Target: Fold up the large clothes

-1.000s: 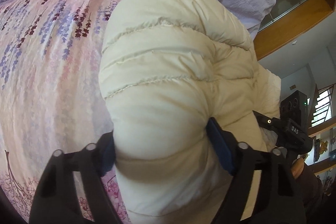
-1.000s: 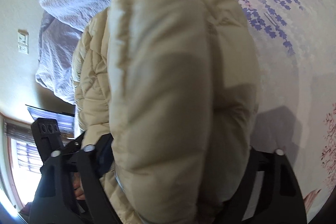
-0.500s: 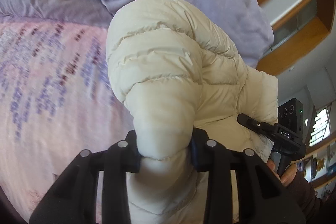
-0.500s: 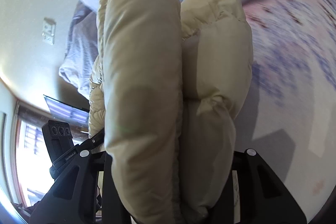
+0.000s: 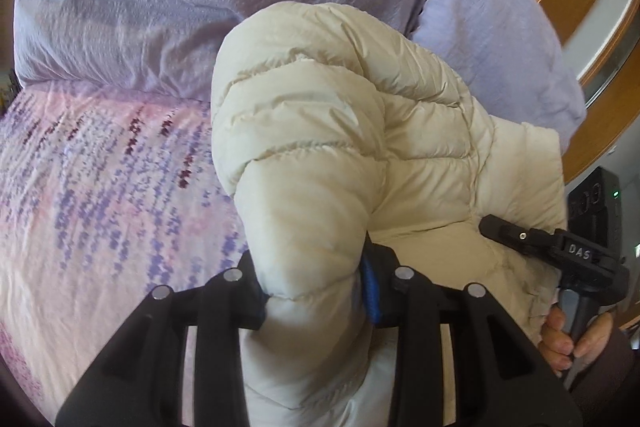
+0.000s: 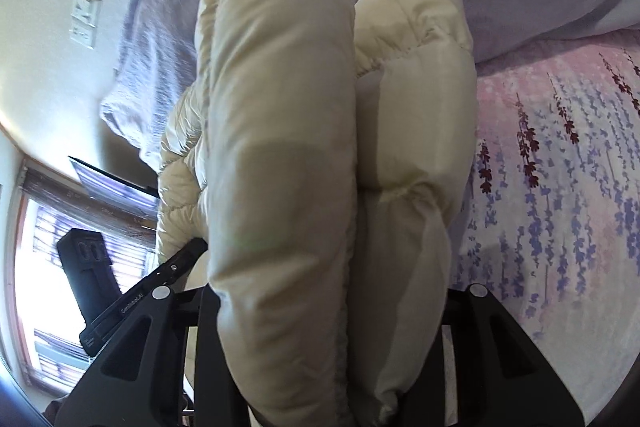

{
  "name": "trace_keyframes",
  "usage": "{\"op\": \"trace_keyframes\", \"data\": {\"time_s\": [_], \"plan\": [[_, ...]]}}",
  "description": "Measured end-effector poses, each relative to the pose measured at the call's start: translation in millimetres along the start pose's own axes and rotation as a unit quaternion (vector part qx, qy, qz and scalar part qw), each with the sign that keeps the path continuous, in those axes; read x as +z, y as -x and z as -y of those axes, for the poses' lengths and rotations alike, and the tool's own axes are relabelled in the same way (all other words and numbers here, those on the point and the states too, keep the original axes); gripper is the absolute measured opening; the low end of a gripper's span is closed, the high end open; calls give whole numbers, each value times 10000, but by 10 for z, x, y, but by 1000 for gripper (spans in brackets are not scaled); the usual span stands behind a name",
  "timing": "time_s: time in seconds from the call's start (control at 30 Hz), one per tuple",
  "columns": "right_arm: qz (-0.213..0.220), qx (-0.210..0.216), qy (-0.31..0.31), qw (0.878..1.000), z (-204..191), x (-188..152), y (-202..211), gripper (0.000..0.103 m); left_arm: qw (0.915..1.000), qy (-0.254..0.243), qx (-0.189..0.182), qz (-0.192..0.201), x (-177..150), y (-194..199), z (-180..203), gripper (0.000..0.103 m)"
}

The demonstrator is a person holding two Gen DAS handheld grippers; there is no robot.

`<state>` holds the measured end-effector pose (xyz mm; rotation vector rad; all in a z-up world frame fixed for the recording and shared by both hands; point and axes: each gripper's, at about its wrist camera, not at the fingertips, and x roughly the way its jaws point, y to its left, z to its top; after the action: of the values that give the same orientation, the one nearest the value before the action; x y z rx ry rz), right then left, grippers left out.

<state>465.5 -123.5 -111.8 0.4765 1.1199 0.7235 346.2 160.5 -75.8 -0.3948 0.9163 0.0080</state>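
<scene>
**Jacket pinched at both ends**

Jacket (image 5: pixel 360 155) is held clear of the bedspread (image 5: pixel 100 187), clamped by the left gripper (image 5: pixel 316 291) and the right gripper (image 6: pixel 332 311), jaws just closed. Bulk extends toward 12 o'clock; long axis spans both grippers, neither judged nearer.

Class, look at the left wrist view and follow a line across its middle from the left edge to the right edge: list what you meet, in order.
Floral bedsheet → cream puffer jacket → right gripper, its handle in the person's hand.
</scene>
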Motion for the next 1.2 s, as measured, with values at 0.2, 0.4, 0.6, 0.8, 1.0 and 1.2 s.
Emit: {"op": "trace_keyframes", "data": {"time_s": [0.2,0.4,0.6,0.8,1.0,1.2], "plan": [[259,-855,-187,9958,-133,-11,-12,66,9965,-335,755,136,-34,-35,86,54],[1232,-1577,200,9796,-310,43,484,70,9900,-392,1235,552,96,164,52,65],[1432,-1840,1190,9651,-788,78,356,70,9890,-417,1235,695,287,167,165,71],[1501,-1993,1817,9512,-1061,-12,116,70,9872,-639,1293,683,263,40,285,72],[1667,-2221,1962,9404,-958,-58,-92,70,9856,-757,1404,557,270,-147,324,72],[1433,-2557,1878,9374,-666,-167,-270,70,9834,-884,1478,573,165,-275,341,81]]}}
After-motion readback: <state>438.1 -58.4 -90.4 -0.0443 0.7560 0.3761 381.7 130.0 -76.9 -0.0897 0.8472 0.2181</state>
